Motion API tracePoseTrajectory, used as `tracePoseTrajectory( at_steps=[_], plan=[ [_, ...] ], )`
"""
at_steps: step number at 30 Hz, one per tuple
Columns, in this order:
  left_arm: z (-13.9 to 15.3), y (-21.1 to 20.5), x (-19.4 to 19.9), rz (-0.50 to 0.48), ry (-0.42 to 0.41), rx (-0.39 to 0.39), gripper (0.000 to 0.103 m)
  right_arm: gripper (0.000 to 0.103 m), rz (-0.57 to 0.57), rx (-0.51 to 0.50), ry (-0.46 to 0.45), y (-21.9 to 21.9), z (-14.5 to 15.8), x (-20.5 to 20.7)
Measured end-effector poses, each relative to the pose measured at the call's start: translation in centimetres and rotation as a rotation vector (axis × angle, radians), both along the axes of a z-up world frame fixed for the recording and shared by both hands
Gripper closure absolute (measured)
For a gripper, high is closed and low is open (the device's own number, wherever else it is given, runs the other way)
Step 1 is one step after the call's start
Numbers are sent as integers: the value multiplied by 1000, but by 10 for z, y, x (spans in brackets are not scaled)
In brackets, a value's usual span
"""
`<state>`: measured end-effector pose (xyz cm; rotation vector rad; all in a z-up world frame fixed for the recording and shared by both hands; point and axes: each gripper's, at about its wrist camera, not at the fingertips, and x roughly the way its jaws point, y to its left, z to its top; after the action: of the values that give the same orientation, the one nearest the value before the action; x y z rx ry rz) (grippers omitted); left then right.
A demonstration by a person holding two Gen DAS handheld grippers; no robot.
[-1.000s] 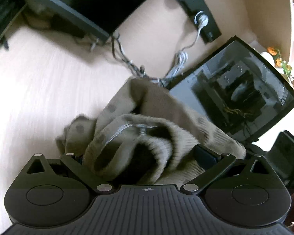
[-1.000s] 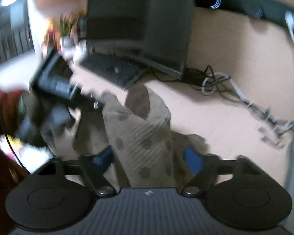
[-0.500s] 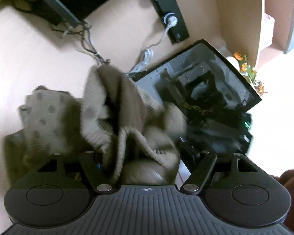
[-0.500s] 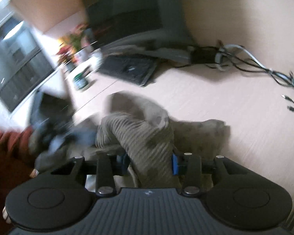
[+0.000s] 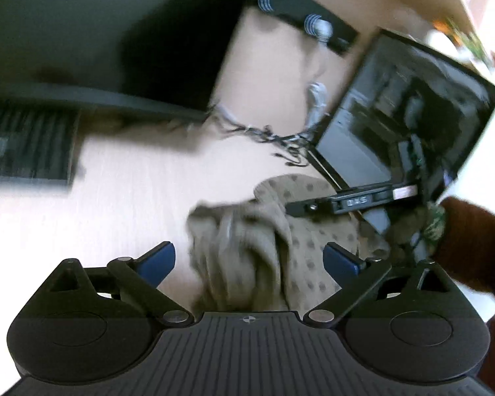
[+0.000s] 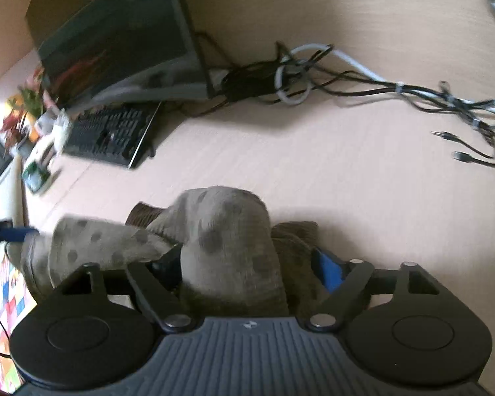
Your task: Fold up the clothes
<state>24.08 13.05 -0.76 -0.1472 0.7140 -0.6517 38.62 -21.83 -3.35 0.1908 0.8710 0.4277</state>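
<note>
A beige knit garment with brown dots [image 5: 267,241] lies bunched on the light wooden desk [image 5: 132,198]. My left gripper [image 5: 249,259] is open, its blue pads either side of the cloth without pinching it. In the right wrist view the same garment [image 6: 227,244] bulges up between the fingers of my right gripper [image 6: 247,270], which is shut on it. The right gripper also shows in the left wrist view [image 5: 353,203], at the garment's far right side.
A monitor [image 6: 115,36] and a keyboard [image 6: 109,135] stand at the back left. A tangle of cables [image 6: 346,82] lies behind the garment. A glass-sided computer case [image 5: 406,112] stands to the right. Small items sit at the desk's left edge [image 6: 39,165].
My left gripper has opened and let go of the garment, which has dropped onto the desk. My right gripper has stayed shut on the cloth and come lower.
</note>
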Motion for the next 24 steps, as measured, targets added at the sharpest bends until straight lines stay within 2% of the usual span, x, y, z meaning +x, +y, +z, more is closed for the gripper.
tracePoseTrajectory(
  at_steps=[3, 8, 11, 13, 15, 18, 20, 24],
  plan=[
    [5, -23, 27, -134, -51, 58, 3, 0, -105, 38, -26, -13, 22, -23],
    [-9, -63, 74, -329, -34, 127, 2, 0, -279, 102, -68, -38, 54, -75],
    [-28, -81, 97, -400, 4, 153, 2, 0, -345, 188, 2, -46, 44, -100],
    [-45, -85, 108, -413, 55, 144, 2, 0, -354, 205, 62, -44, 28, -109],
    [-61, -88, 119, -417, 110, 125, 1, 0, -369, 180, 96, -37, 14, -113],
    [-77, -81, 128, -392, 178, 49, 1, 3, -395, 150, 126, -27, -3, -110],
    [-81, -72, 125, -372, 192, 10, 2, 10, -399, 118, 141, -23, -9, -96],
    [-81, -55, 108, -307, 187, -8, 5, 10, -321, 37, 114, -6, -13, -61]
  ],
)
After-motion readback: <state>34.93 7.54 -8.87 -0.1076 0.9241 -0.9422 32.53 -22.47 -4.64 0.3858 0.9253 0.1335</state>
